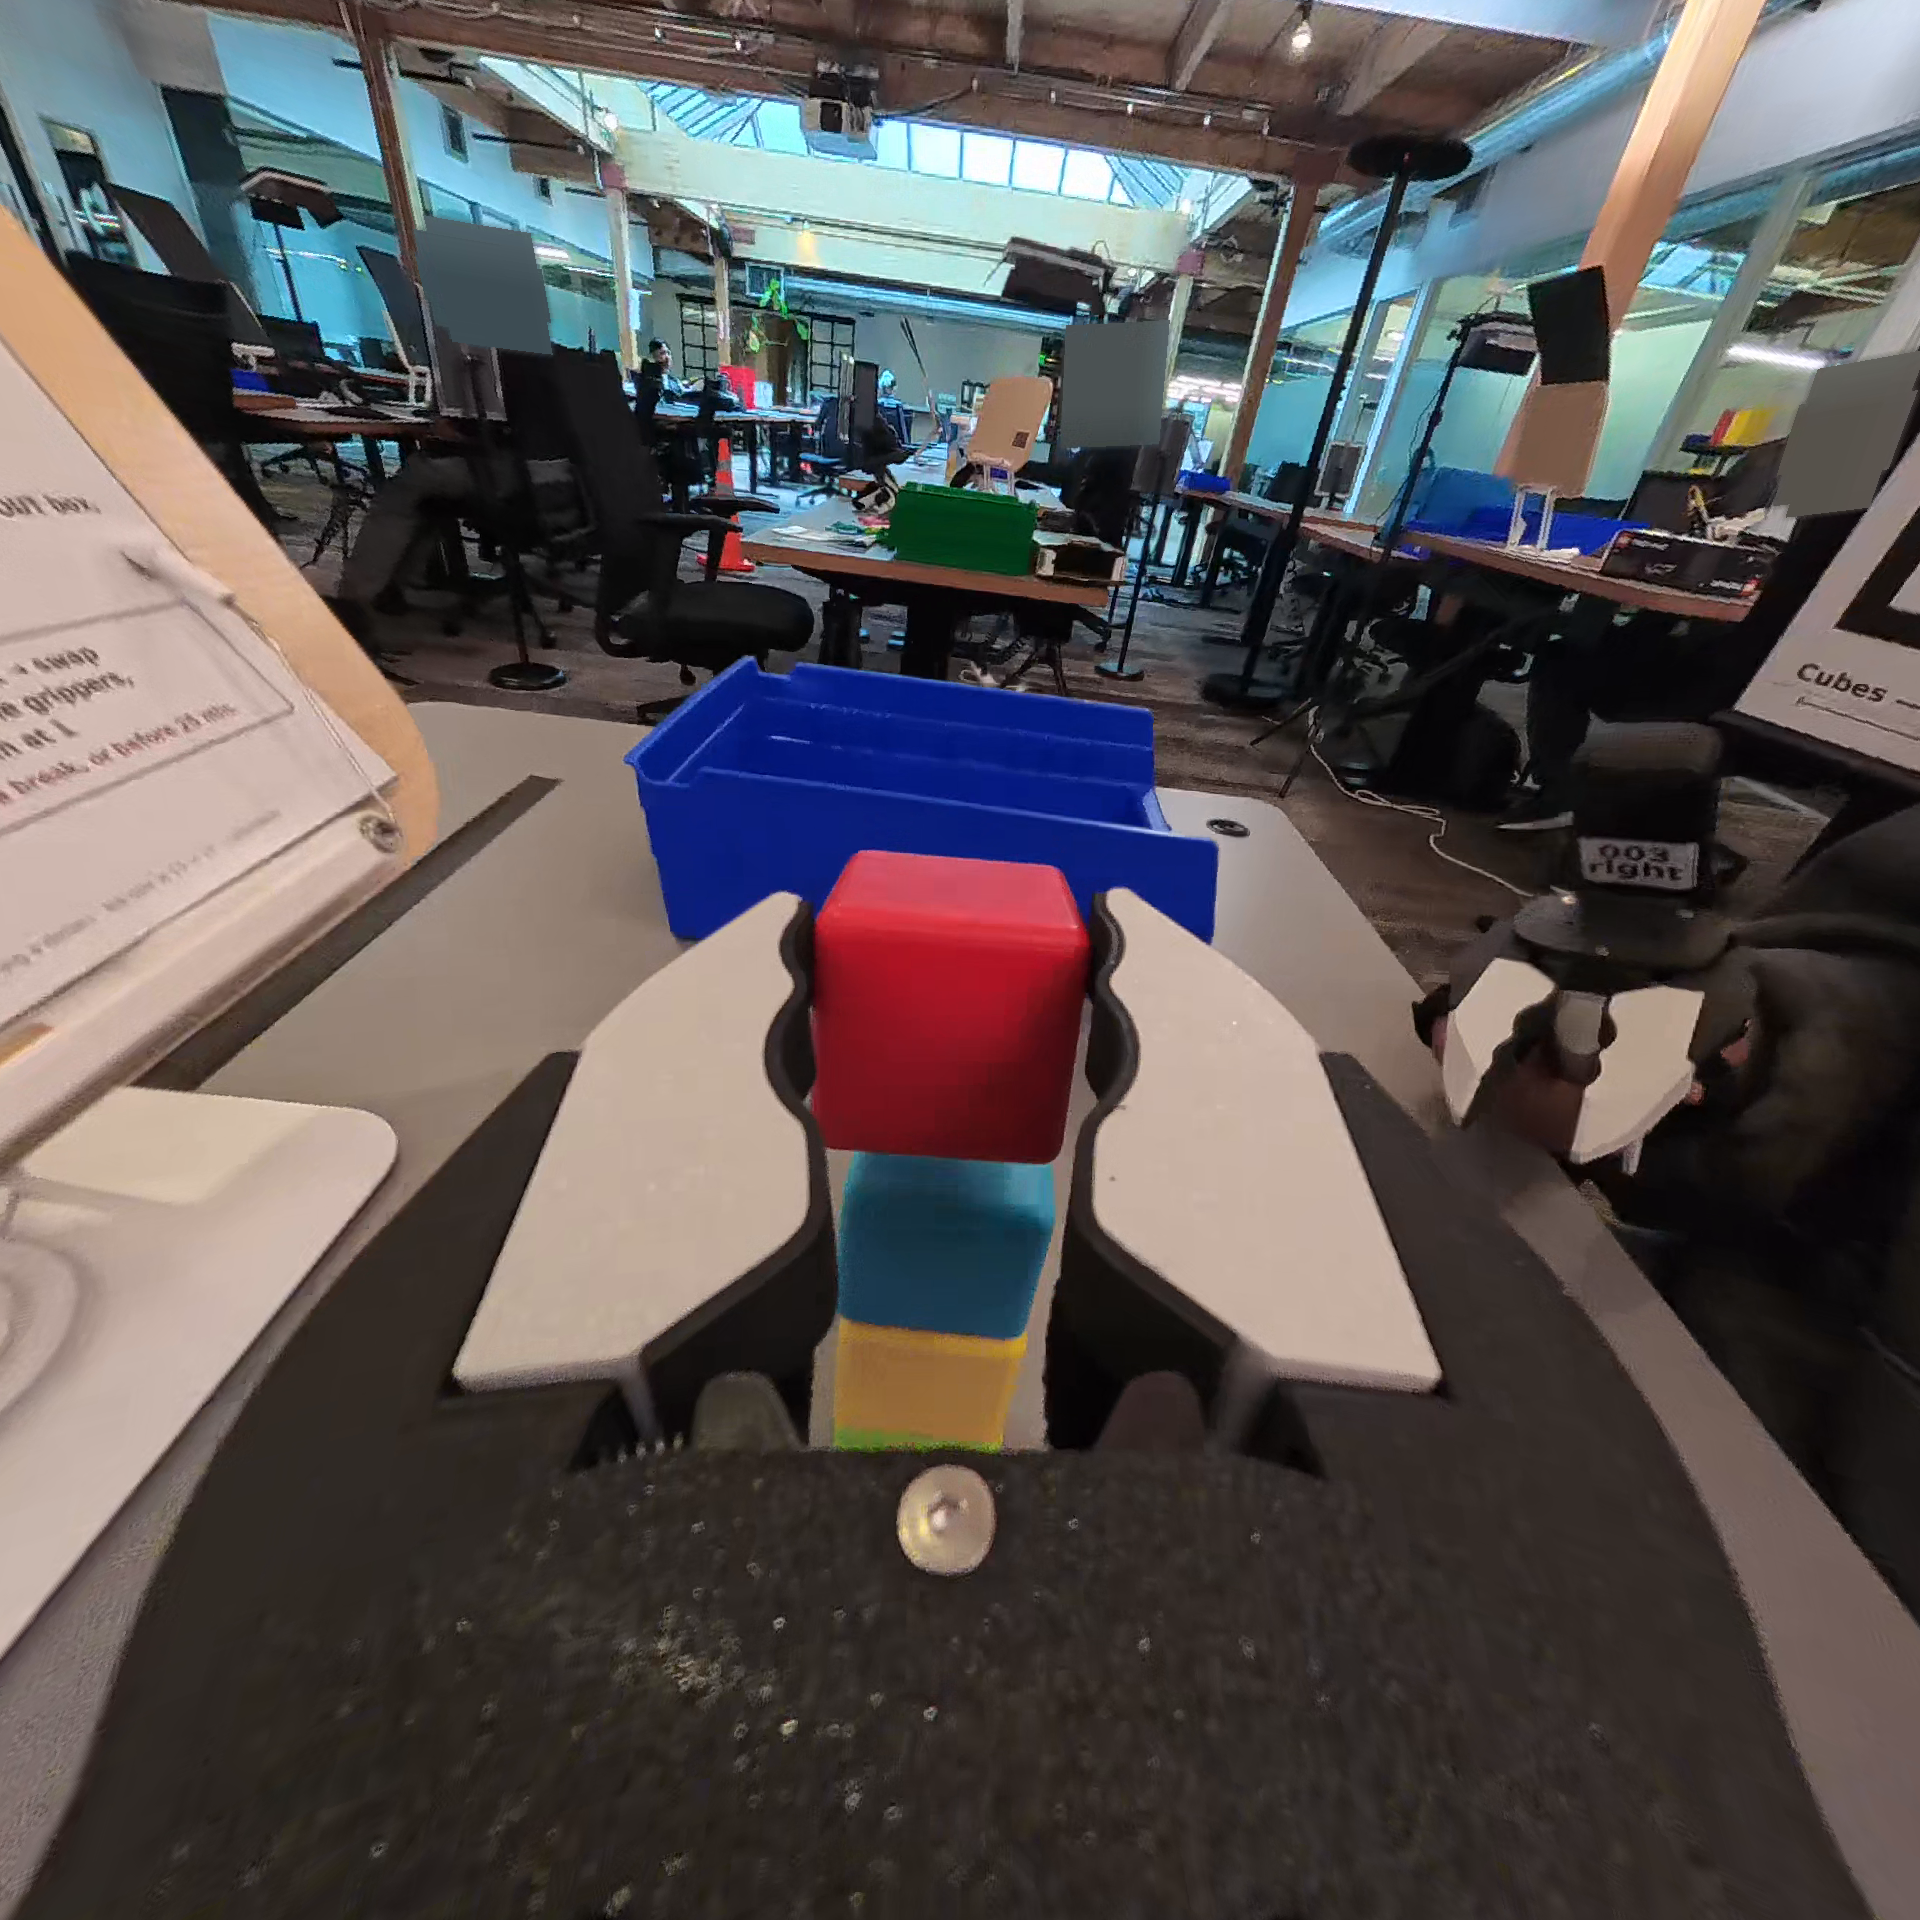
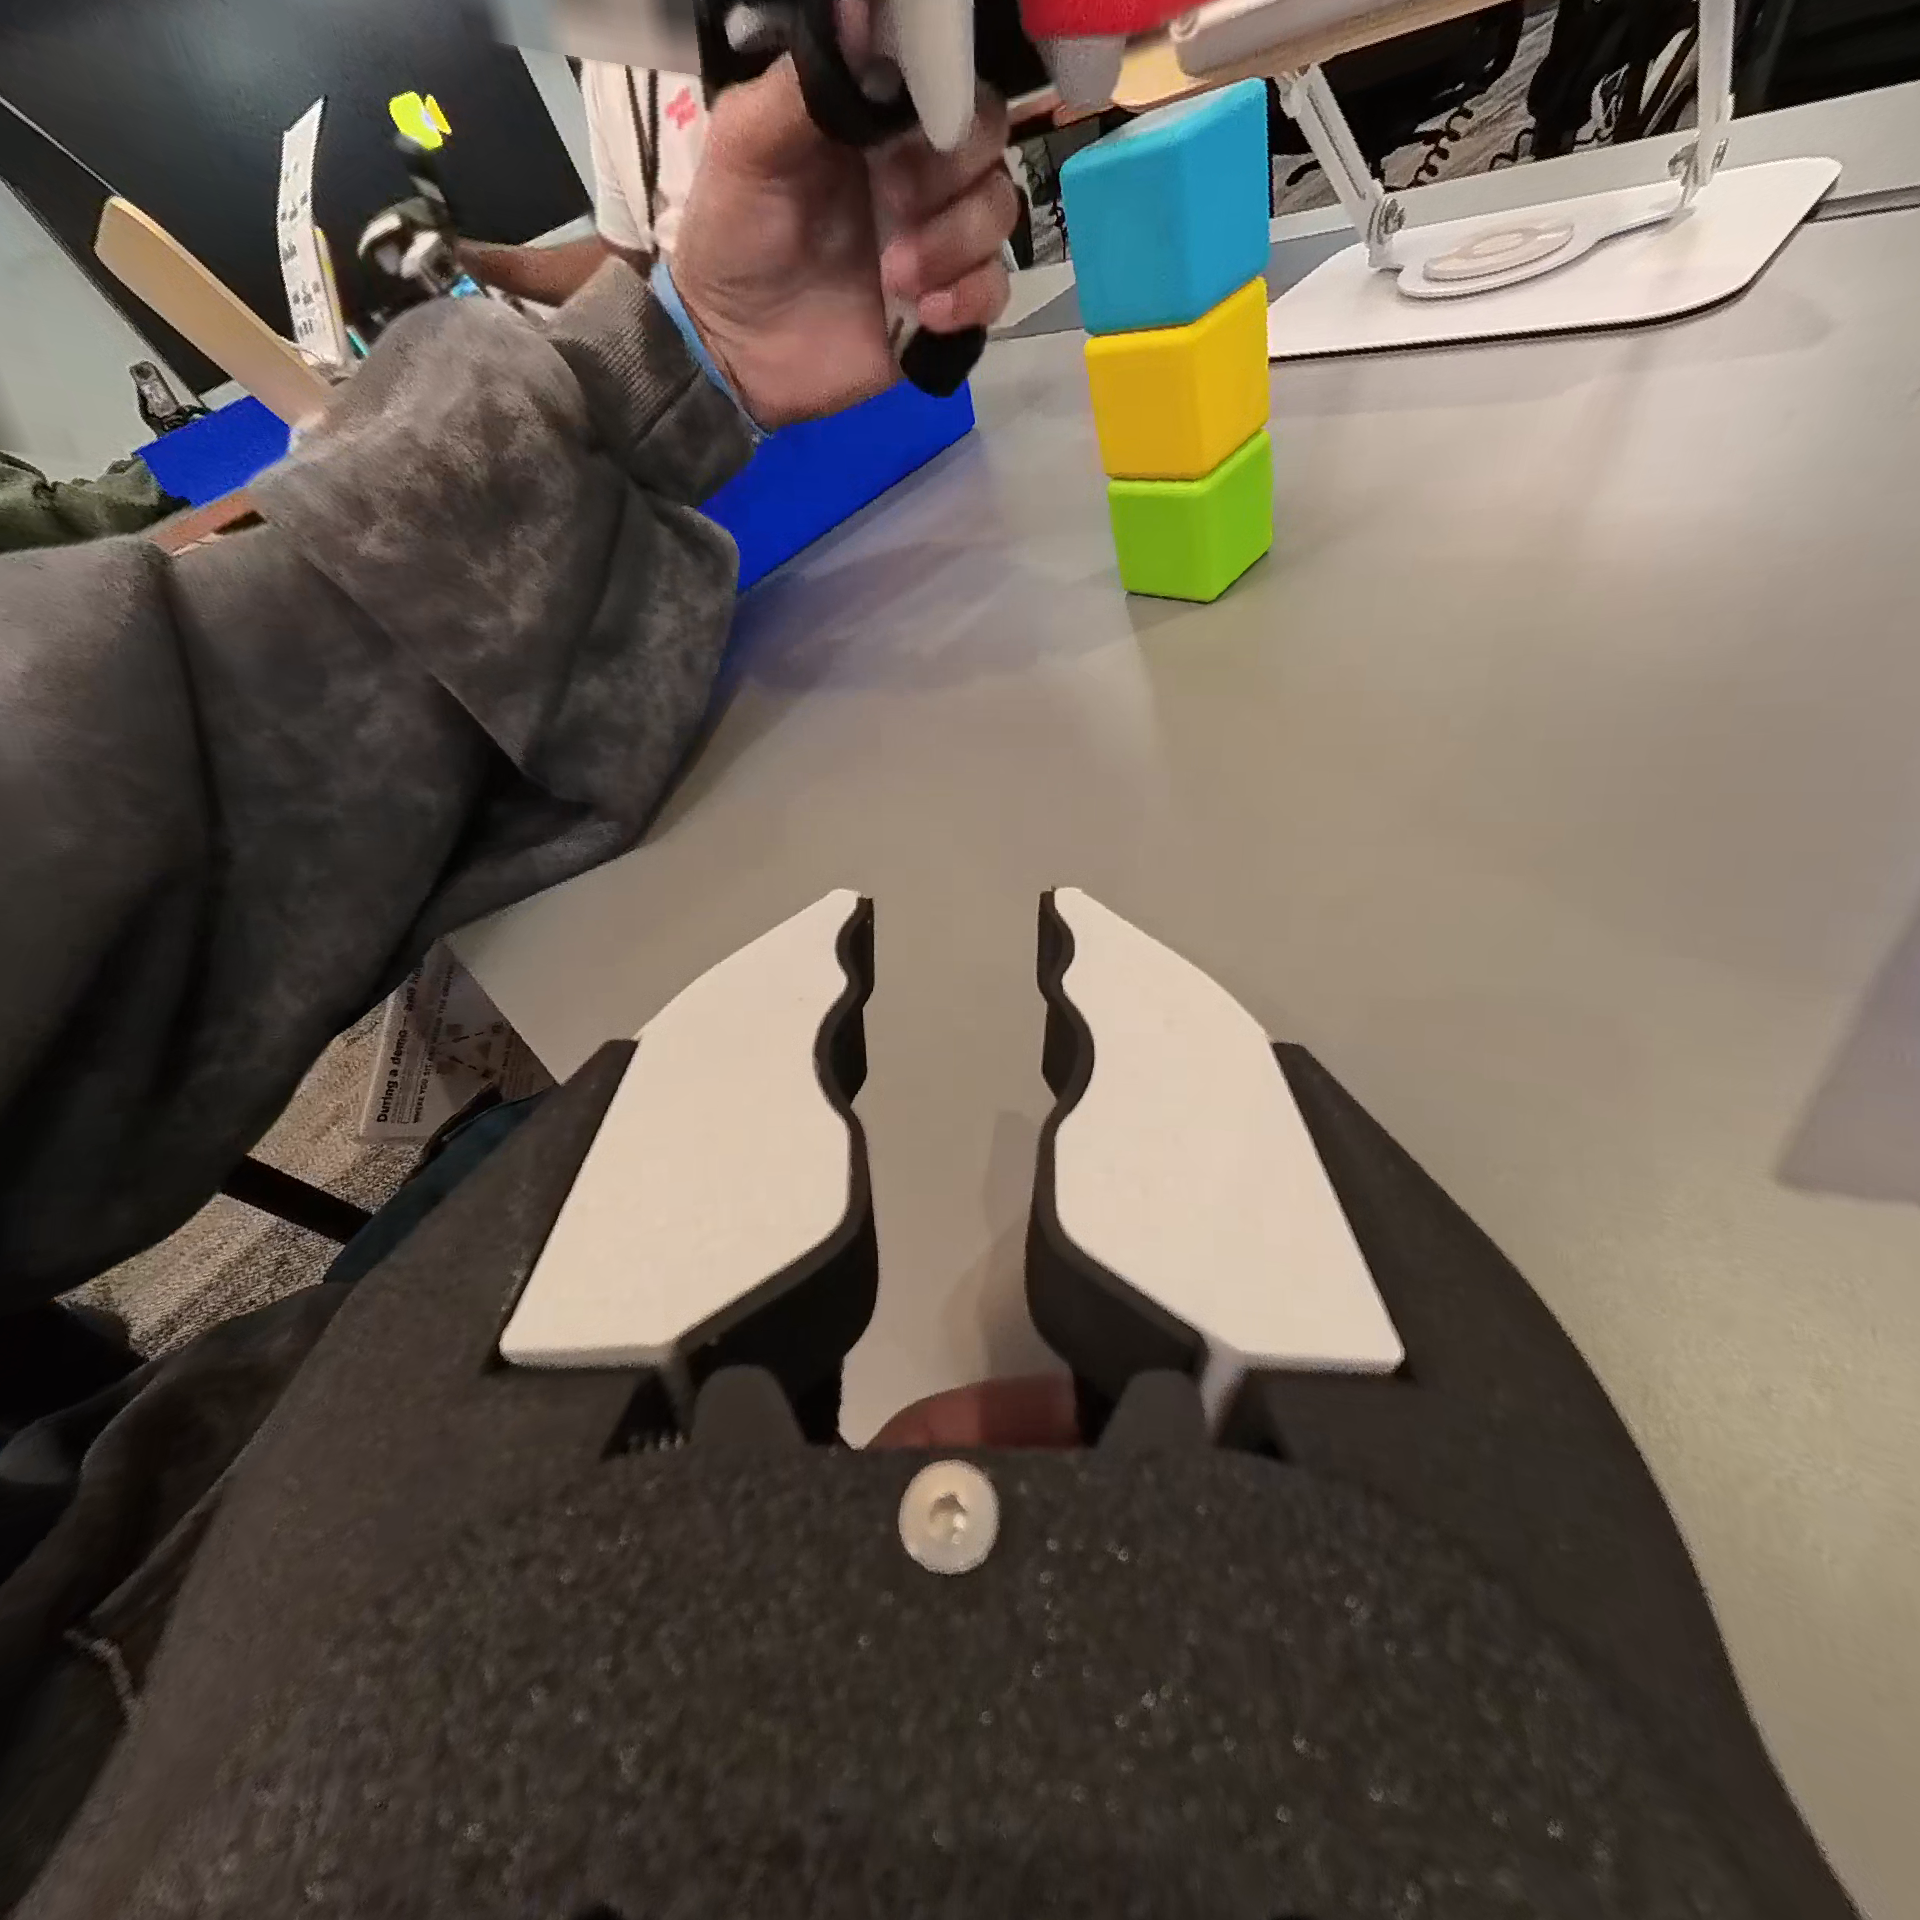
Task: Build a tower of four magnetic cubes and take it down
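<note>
We work at a smooth grey tabletop [image 2: 1455, 779] in a large open office of desks and black chairs under timber beams. Going left to right in the left wrist view, a white printed sheet on a tan board [image 1: 156, 665] leans at the table's edge, then a glossy blue plastic bin [image 1: 904, 790] stands at the far side just behind the stack, near enough, we judge, to take the cubes afterwards. In the middle our left gripper [image 1: 948, 997] pinches a shiny red rounded-edge cube [image 1: 948, 997] between its wavy black rubber pads, gripping the two side faces so the underside stays free to meet the matte sky-blue cube [image 1: 940, 1242] directly below. That cube sits on a yellow cube [image 1: 925, 1387], which rests on a lime-green cube [image 2: 1190, 514] standing on the table (in the right wrist view the three stand squarely aligned). Whether the red cube touches the blue one or hovers just above it we cannot tell; either way it is the fourth and topmost piece, so we judge this to be the turning point between building and dismantling. Farther right, our right gripper [image 2: 956, 935] waits low and well apart from the tower, its white-faced fingers parted and holding nothing, kept clear so it cannot knock the stack.
</note>
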`<state>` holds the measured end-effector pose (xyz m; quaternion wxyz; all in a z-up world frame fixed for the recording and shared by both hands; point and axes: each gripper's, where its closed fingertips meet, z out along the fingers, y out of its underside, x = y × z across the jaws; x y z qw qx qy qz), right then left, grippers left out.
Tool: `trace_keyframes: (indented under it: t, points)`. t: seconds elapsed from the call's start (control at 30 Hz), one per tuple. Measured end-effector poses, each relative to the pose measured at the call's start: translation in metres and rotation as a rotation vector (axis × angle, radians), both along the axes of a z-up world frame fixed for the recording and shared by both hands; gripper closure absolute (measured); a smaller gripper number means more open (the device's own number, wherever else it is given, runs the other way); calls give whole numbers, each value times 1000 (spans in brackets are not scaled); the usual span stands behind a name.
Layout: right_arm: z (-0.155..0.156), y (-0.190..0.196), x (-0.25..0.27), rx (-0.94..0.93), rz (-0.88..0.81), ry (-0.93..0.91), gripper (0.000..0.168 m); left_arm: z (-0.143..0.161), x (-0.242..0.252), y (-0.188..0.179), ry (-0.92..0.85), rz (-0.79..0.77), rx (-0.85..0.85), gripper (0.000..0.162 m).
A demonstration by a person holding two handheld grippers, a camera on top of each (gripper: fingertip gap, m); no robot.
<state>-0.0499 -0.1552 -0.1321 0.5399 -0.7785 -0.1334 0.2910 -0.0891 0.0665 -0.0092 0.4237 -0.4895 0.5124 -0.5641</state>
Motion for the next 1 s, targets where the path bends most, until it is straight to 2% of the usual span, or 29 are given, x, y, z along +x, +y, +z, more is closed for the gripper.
trace_keyframes:
  t: [0.23,0.47,0.53,0.63,0.67,0.77,0.83,1.0]
  points:
    - [0,0,0,-2,1,-4,138,-20,9,-1,-6,-17,11,113]
    - [0,0,-1,-2,3,-4,138,-18,8,-4,-95,12,50,113]
    - [0,0,-1,-2,4,-5,138,-11,4,-5,-135,32,55,111]
    - [0,0,-1,-4,3,-3,138,18,-10,-16,-258,28,35,97]
    - [0,0,-1,-4,3,-3,138,30,-15,-20,-287,43,34,97]
    - [0,0,0,-3,2,-4,138,59,-26,-37,-315,113,59,100]
    - [0,0,0,-2,-2,-4,139,71,-27,-57,-269,169,91,100]
    - [1,1,2,8,-23,-4,138,80,-49,-82,-94,620,154,99]
